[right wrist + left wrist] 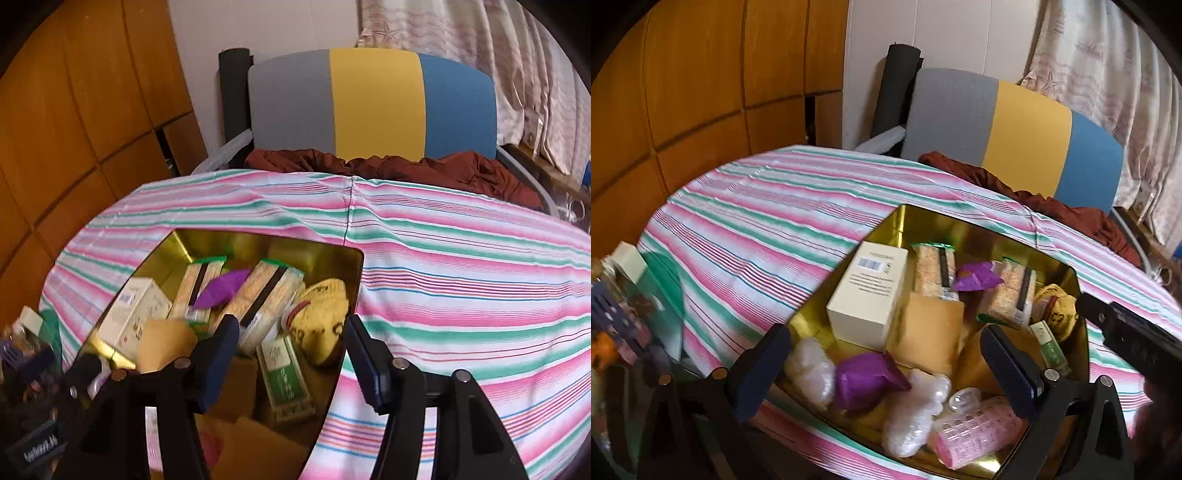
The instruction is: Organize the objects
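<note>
A gold tin [960,225] sits on the striped tablecloth and holds several items: a cream box [868,295], two cracker packs [932,271], purple wrappers [864,380], white bubble-wrapped pieces [912,413], a pink hair roller [975,432], a tan card [927,336] and a yellow sponge [1058,306]. My left gripper [886,373] is open and empty over the tin's near side. My right gripper [290,362] is open and empty above the tin's right corner [354,266], over a green box [286,376] and the sponge [325,321].
The striped tablecloth [461,266] stretches to the right and behind the tin. A grey, yellow and blue chair [373,103] with a maroon cloth [369,166] stands beyond the table. Cluttered small items [624,314] lie at the left edge. Wooden panels fill the left wall.
</note>
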Available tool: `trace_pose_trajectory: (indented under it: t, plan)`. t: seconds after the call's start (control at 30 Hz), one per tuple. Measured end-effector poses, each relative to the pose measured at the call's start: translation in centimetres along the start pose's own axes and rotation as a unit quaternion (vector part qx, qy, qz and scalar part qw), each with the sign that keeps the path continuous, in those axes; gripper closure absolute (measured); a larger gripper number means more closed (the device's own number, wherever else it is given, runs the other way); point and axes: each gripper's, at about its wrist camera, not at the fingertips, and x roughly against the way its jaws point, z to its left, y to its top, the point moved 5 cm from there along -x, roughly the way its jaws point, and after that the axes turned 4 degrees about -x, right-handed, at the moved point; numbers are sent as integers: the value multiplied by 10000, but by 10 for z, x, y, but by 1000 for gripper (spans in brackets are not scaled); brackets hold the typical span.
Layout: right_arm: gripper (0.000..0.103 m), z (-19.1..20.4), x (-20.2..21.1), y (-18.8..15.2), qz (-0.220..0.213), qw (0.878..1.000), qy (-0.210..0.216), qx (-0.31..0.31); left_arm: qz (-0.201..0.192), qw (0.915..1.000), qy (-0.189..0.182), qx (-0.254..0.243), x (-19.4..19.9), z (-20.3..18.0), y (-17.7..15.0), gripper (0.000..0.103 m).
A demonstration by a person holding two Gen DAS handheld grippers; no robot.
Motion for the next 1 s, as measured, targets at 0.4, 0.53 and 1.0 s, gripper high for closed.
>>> trace_pose_trajectory:
  t: [0.4,0.53,1.0]
  plan:
    - [32,35,27,-21,-33,9994,-132,321,-95,9980,612,-107,15,11,5,0]
    - [32,40,31,-26,32,9992,-180,346,-4,9981,605,74,16,22,4,0]
    - [32,39,36,-28,41,9989,-417,208,259,9983,525,-14,19,28,2,0]
